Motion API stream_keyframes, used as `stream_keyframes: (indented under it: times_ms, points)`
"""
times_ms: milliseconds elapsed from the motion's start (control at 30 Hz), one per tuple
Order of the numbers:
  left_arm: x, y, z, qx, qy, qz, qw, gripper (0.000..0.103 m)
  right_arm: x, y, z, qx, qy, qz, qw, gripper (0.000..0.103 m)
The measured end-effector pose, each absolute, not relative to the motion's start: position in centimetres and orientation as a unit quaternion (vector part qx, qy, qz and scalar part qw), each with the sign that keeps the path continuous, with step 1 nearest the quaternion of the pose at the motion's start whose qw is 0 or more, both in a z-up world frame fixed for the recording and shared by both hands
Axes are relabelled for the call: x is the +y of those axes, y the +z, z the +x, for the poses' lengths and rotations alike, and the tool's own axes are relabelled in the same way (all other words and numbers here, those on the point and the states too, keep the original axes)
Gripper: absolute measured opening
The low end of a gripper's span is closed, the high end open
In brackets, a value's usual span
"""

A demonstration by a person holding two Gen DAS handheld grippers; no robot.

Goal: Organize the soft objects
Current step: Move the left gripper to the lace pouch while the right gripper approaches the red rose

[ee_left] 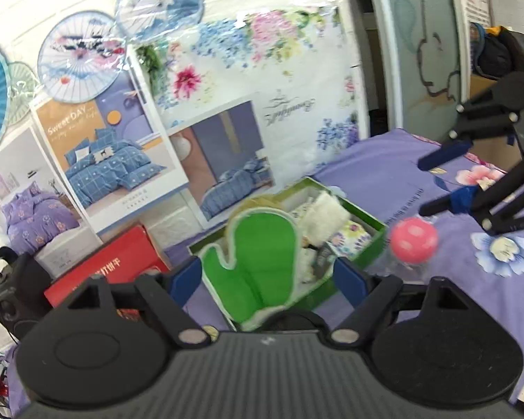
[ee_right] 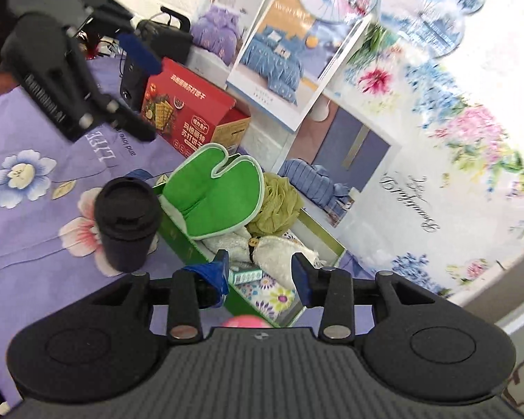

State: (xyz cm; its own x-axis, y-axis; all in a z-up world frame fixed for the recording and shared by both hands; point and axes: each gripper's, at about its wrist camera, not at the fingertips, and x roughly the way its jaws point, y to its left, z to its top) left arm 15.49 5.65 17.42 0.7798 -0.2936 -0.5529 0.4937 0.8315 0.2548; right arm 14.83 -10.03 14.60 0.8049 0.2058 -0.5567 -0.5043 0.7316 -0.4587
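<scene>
Over on the bed [ee_left: 384, 174], the green box [ee_right: 178, 241] already holds the green mitt [ee_left: 262, 262], loofah [ee_right: 279, 206] and white towels [ee_right: 276, 255], both hand-held grippers, left [ee_left: 267, 281] and right [ee_right: 260, 274], gaping empty, pink ball [ee_left: 414, 241] still outside.

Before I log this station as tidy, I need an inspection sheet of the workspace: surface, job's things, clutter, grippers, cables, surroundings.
Surface: purple floral bedsheet, flat.
Job's things: green mitt draped over the rim of the green box; olive bath pouf and white fluffy cloth inside it.
Clutter: black lidded cup upright left of the box; pink dotted ball by the box; red carton behind.
Grippers: left gripper open, empty; right gripper open, empty.
Cables: thin lead at the black speaker.
Surroundings: bedding posters, paper parasols on the wall.
</scene>
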Motion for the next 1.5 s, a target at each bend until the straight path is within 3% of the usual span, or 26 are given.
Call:
stream_keyframes:
  times_ms: [333,633,900,1033,1500]
  points:
    - [4.1,13.2,6.8,0.254,-0.247,0.192,0.915,0.085,-11.9,10.7,8.6,0.261,0.192,-0.244,0.914,0.026]
    - [4.1,8.3,6.8,0.306,-0.237,0.151,0.91,0.085,-14.0,3.6,6.5,0.285,0.145,-0.097,0.943,0.029]
    - [5.7,3.2,4.1,0.35,-0.108,0.071,0.928,0.085,-15.2,-1.5,3.4,0.26,0.079,0.043,0.961,0.031]
    - [5.5,2.2,2.3,0.363,-0.117,0.049,0.923,0.085,-13.6,-1.8,5.4,0.273,0.069,0.007,0.96,0.032]
    - [-0.5,-0.4,4.3,0.363,-0.296,0.142,0.872,0.085,-11.7,-5.0,12.4,0.342,0.087,-0.039,0.935,0.035]
